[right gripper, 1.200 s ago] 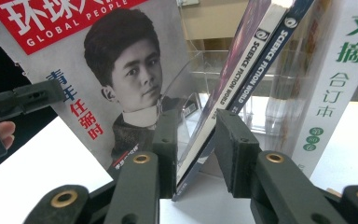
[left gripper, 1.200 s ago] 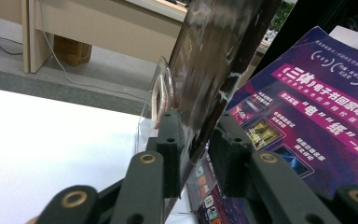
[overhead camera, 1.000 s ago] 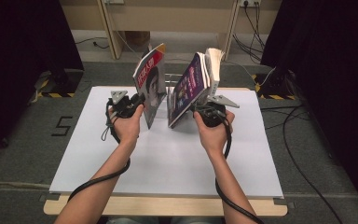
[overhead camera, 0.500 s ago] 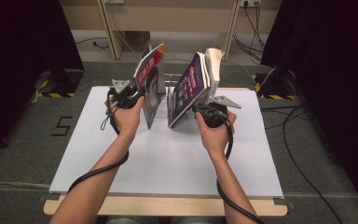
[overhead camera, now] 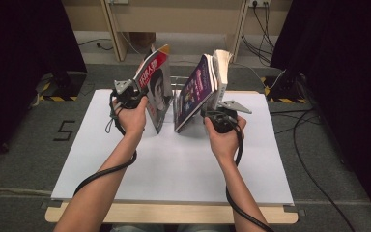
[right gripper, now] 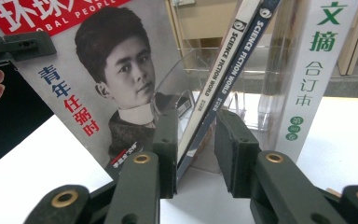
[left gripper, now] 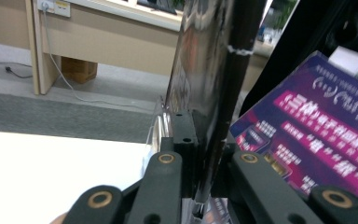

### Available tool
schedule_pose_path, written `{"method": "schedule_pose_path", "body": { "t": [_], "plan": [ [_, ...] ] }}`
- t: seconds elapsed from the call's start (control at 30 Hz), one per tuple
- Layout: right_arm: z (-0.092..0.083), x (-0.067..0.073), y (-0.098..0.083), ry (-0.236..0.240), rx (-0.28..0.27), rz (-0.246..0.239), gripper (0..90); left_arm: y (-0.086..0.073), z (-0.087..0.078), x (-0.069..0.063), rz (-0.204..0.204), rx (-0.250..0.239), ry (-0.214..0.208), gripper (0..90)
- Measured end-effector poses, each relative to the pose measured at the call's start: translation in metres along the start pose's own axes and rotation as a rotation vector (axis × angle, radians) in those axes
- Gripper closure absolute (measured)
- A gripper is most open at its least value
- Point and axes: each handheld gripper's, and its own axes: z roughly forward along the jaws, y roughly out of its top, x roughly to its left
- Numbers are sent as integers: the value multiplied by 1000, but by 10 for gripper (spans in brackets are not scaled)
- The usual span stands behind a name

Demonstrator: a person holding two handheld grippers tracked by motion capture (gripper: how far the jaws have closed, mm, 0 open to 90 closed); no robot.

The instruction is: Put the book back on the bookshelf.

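Presently, two magazines are seen standing tilted on a white table (overhead camera: 174,169), at a clear acrylic rack (right gripper: 186,70). The left gripper (overhead camera: 142,99) is clamped on the edge of the red-topped magazine (overhead camera: 155,89), whose cover carries a black-and-white portrait; in the left gripper view the jaws have just been closing, and the dark glossy sheet (left gripper: 209,93) is pinched between the pads (left gripper: 184,140). That magazine is held leaning, top edge away from the person, at the left of the rack.

The right gripper (right gripper: 195,154) is set with its jaws partly apart around the lower spines of two thin magazines marked SCIENCE FICTION WORLD (right gripper: 223,70). Contact of the pads with the spines cannot be settled from this angle; possibly the left pad (right gripper: 168,149) touches. The purple-covered magazine (overhead camera: 195,94) is leaned against a thick white volume (overhead camera: 221,72) just beside it.
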Motion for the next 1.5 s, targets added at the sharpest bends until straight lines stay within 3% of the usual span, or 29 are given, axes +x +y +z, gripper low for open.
{"method": "schedule_pose_path", "body": {
  "t": [0.03, 0.13, 0.33, 0.5, 0.93, 1.13, 1.5],
  "plan": [
    [0, 0, 0, -2, 1, 0, 707, -1, 0, 0, 0, -2, -1, 846],
    [0, -2, -1, -3, 2, 1, 708, -2, -1, 0, 50, -3, 7, 847],
    [1, -1, -2, -2, 4, 2, 708, 0, -1, 2, 34, 10, -3, 768],
    [1, -2, -3, -5, 5, 3, 706, 4, -3, 0, 86, -3, 4, 721],
    [0, -3, -1, -11, -2, 11, 697, 3, -13, 0, 109, 14, -12, 537],
    [1, -3, 4, -15, -12, 23, 687, 0, -24, 1, 138, 21, -18, 502],
    [8, -4, 15, -43, -22, 58, 654, -11, -46, 7, 148, 39, -41, 477]
  ]
}}
